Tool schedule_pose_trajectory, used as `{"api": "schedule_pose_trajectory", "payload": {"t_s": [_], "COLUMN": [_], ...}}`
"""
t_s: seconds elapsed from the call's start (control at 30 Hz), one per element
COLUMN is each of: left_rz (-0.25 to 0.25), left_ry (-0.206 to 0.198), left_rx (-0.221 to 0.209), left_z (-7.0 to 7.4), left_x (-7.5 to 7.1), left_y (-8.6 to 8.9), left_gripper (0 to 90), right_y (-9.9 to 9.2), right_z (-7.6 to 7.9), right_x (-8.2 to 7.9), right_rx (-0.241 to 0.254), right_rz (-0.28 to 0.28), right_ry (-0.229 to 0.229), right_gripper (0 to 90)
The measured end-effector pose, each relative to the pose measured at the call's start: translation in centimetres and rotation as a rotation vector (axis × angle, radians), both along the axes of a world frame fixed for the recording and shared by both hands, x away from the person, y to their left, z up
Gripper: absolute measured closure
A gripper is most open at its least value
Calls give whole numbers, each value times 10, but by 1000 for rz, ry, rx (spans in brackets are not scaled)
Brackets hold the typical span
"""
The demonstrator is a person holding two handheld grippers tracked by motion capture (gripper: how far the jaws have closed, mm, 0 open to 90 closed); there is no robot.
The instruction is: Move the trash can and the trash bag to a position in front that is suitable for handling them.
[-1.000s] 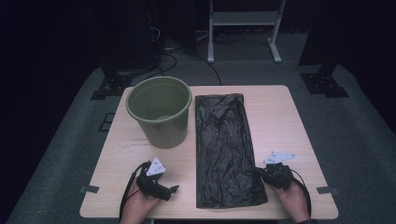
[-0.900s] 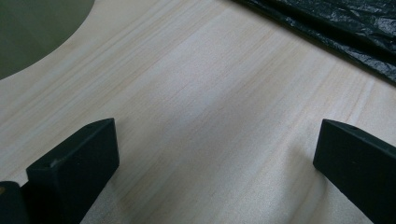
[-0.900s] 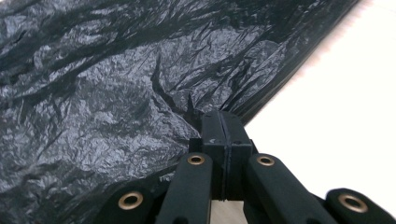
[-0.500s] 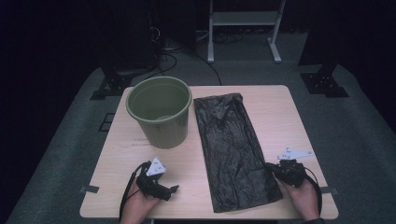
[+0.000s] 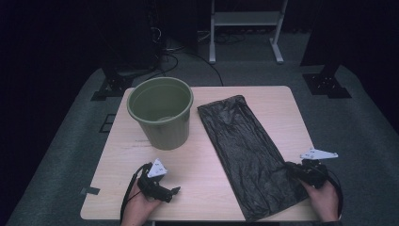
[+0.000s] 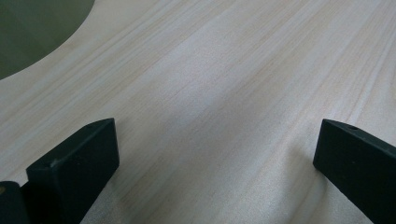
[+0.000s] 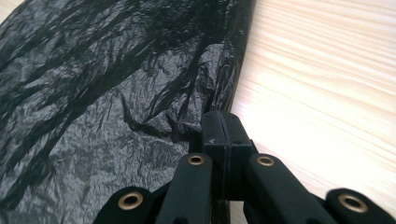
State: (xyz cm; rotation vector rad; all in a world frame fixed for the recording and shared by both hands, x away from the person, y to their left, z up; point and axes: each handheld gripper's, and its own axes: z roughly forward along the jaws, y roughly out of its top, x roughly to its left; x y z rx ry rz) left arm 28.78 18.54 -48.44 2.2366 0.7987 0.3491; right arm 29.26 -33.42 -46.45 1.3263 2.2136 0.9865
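The black bag (image 5: 249,157) lies flat across the surface (image 5: 211,188), its near edge cut off. The right hand-held gripper (image 7: 224,128) is clamped on its right near edge. The left hand-held gripper (image 6: 215,149) rests apart on bare wood near the green bucket (image 5: 161,113).

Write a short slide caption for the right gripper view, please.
Right gripper, jaws shut, pinching the edge of a black plastic bag on the table.

The bag (image 5: 249,155) is thin, crinkled, faintly glossy black plastic; the table (image 5: 207,183) is smooth, pale, matt wood.
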Motion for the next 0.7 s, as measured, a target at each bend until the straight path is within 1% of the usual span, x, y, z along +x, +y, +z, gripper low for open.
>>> {"api": "schedule_pose_trajectory", "payload": {"t_s": [0.17,0.23,0.27,0.3,0.33,0.37,0.4,0.43,0.47,0.53,0.57,0.63,0.67,0.7], "left_rz": [0,0,0,0,0,0,0,0,0,0,0,0,0,0], "left_ry": [0,0,0,0,0,0,0,0,0,0,0,0,0,0], "left_rx": [-1,-1,0,0,0,-1,-1,0,-1,1,0,0,0,0], "left_z": [0,0,0,0,0,0,0,0,0,0,0,0,0,0], "left_x": [0,0,0,0,0,0,0,0,0,0,0,0,0,0], "left_y": [0,0,0,0,0,0,0,0,0,0,0,0,0,0], "left_gripper": [0,0,0,0,0,0,0,0,0,0,0,0,0,0], "right_y": [-6,-6,-6,-5,-5,-4,-4,-2,-2,4,4,10,21,23], "right_z": [-1,0,1,1,2,2,2,4,4,9,9,12,15,15], "right_x": [-1,-1,-1,-2,-2,-2,-2,-2,-2,-2,-2,-2,0,1], "right_rx": [-1,1,5,6,6,6,6,8,8,19,19,36,44,44], "right_rz": [-14,-15,-18,-18,-18,-23,-23,-31,-31,-29,-29,-8,20,29], "right_ry": [4,2,-3,-9,-10,-16,-16,-28,-28,-34,-34,-35,-36,-37], "right_gripper": [890,833,773,751,704,632,632,546,546,462,462,431,427,420]}}
